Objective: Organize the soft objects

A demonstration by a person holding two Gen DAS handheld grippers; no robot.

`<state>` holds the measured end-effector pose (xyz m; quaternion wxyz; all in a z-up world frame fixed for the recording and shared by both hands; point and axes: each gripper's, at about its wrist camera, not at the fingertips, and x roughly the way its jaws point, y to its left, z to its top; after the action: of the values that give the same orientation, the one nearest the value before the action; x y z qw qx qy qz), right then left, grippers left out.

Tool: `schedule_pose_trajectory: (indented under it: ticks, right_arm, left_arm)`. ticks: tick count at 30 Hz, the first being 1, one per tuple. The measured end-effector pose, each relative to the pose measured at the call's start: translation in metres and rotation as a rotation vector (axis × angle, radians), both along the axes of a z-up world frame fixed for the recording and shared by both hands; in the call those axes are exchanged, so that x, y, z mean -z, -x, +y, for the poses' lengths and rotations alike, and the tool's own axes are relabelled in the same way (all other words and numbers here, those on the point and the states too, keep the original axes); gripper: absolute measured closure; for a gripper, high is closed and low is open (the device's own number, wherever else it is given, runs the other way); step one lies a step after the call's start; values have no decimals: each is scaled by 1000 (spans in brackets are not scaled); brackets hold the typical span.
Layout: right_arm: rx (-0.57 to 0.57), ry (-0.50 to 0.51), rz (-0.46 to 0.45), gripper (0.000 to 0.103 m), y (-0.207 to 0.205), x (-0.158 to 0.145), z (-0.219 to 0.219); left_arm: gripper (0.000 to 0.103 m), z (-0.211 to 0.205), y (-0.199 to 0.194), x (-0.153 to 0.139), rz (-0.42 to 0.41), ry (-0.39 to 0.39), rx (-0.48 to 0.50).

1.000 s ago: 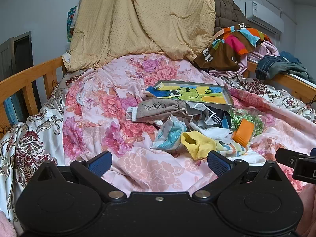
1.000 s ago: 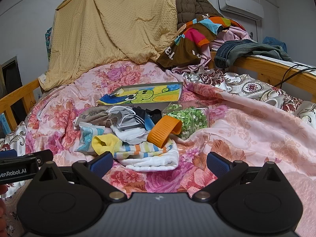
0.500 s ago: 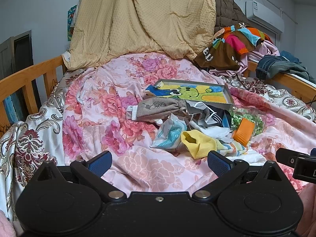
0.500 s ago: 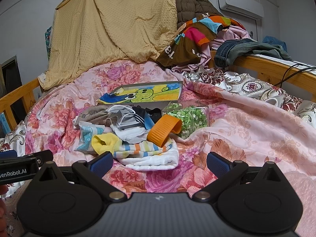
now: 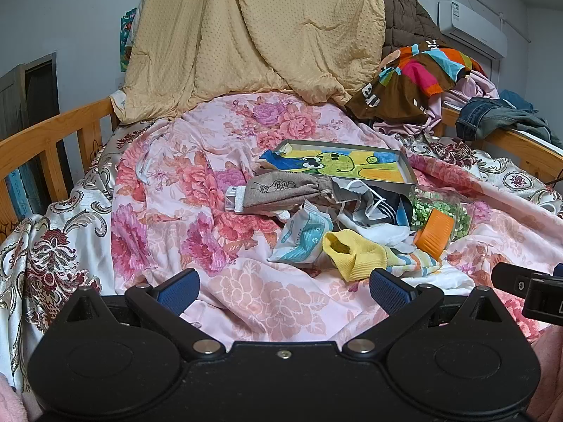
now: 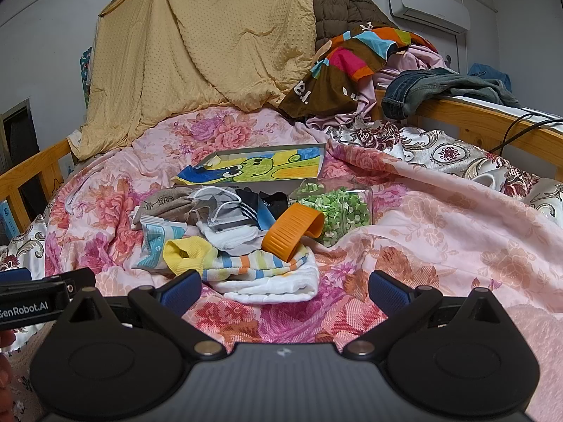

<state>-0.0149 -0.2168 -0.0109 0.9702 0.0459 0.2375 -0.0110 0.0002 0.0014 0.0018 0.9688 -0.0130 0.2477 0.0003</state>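
Item: sock pile mid-frame on bed; I hold both grippers' fingers wide, empty, ready for sorting.

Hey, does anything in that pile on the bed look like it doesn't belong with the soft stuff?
Yes: a clear jar of green bits lies tipped on its side beside the socks, its orange lid towards the grippers. It is hard, not fabric.

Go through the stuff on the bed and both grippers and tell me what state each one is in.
Left gripper: open, empty.
Right gripper: open, empty.
Shallow grey cartoon-print box: open, uncovered.
Clear jar of green bits with orange lid: lying on its side.
Yellow-cuffed striped sock: loose on pile.
White folded cloth: under the sock.
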Motion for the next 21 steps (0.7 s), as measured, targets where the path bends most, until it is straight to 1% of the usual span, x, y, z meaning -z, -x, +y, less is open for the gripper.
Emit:
schedule_pose_trajectory:
  ticks: [12, 13, 14, 21]
  right_arm:
    - [1, 5, 6, 0, -3, -4, 1]
    - [1, 6, 7, 0, 0, 1, 1]
    - [1, 6, 6, 0, -1, 1, 1]
    - [-1, 4, 13, 0, 0, -2, 3]
  left_arm:
    - [1, 0, 2, 0, 3, 1, 2]
    - [1, 0, 2, 0, 3, 1, 2]
    - [1, 2, 2, 8, 3, 2, 1]
    - [1, 2, 1, 8, 3, 0, 1]
